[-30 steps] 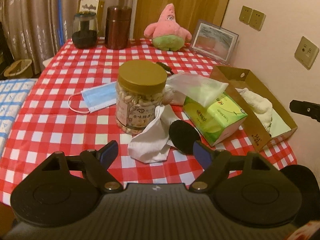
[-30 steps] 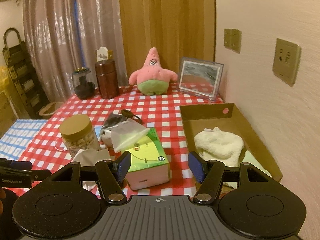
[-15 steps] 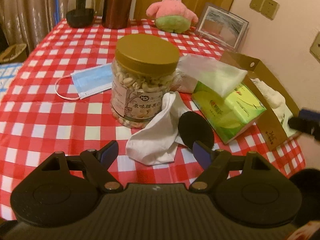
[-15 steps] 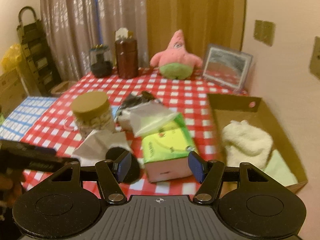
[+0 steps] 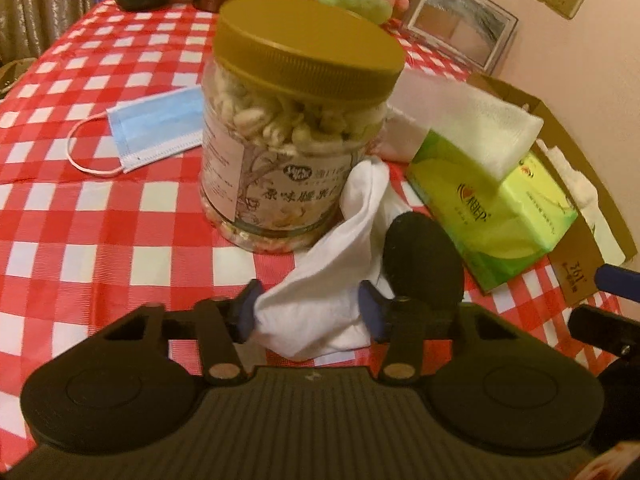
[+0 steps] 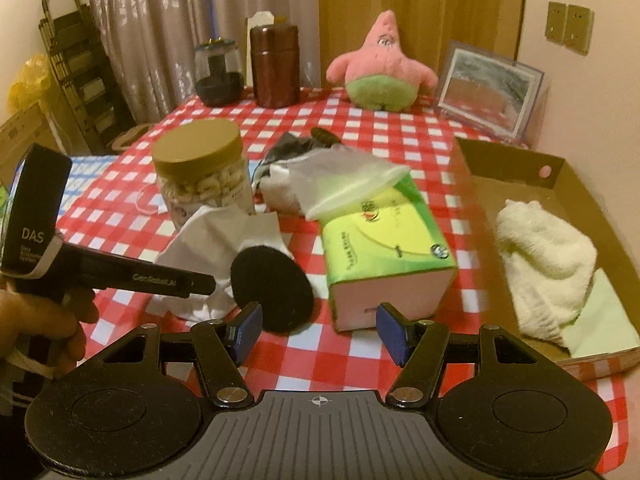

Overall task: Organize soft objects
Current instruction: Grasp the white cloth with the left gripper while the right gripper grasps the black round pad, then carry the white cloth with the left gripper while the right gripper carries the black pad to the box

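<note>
Table (image 6: pixel 360 128) under a red-and-white checked cloth — bearing a nut jar (image 6: pixel 204 176), white cloth (image 5: pixel 340 272), black disc (image 6: pixel 272 292), tissue box (image 6: pixel 384 236), blue face mask (image 5: pixel 156 128), cardboard tray (image 6: pixel 472 160), pink plush (image 6: pixel 380 68) and picture frame (image 6: pixel 488 88).

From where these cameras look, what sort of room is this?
Most likely a room in someone's home: a table under a red checked tablecloth, a pink star plush toy and a framed picture against the wall, with curtains behind.
</note>
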Available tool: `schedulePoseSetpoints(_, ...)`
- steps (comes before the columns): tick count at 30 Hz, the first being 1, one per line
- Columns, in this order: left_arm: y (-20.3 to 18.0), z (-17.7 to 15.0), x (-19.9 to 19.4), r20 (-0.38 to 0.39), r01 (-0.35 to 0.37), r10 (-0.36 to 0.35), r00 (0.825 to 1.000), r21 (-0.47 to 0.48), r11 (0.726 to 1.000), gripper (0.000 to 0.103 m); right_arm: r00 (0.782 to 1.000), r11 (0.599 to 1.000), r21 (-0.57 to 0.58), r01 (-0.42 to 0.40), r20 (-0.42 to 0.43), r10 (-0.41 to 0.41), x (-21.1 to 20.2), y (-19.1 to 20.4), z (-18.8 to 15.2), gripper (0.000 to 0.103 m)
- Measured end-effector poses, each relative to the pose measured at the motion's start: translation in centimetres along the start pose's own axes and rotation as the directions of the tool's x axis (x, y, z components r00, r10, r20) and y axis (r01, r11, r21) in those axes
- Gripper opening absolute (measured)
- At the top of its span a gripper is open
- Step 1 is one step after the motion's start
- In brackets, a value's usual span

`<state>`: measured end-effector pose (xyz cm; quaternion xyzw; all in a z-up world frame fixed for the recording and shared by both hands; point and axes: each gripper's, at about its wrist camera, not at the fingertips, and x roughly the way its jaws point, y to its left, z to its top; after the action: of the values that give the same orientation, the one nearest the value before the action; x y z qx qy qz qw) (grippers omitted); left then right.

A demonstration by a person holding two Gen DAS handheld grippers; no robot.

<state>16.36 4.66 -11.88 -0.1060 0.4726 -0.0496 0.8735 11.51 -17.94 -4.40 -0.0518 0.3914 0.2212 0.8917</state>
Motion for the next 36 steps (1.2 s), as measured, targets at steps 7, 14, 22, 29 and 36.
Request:
schedulePoseSetpoints(7,0.3,0.1,-1.0,-0.036,0.014,-0.014,0.999,0.019,1.0,0.003,0.999,0.999,-0.022,-0.036,-0.026,0.035,1.7,1.5,-0.3,0.063)
schedulePoseSetpoints(14,0.9,1.4,-6.2,0.031,-0.062,0.06,0.998,0.072,0.995,0.003,0.997,0.996,-0.055,-0.069,-0.032,0.067,3.0,2.8,-0.2,0.063)
schedulePoseSetpoints(22,3.2,1.6,-8.3,0.029,-0.113,0.111,0.993,0.064,0.992,0.003,0.993,0.99,-0.087,-0.111,-0.057,0.106,4.6,4.6,-0.5,0.063)
schedulePoseSetpoints(29,2.6,1.2,-5.1,-0.055,-0.04,0.043,0.998,0.06,0.997,0.004,0.989,0.982,-0.142,-0.123,-0.094,0.11,7.2,6.0,-0.5,0.063)
schedulePoseSetpoints(36,2.4,1.6,-3.6,-0.063,-0.048,0.053,0.997,0.072,0.996,0.009,0.991,0.976,-0.193,-0.1,-0.102,0.082,9.8,6.3,-1.1,0.086)
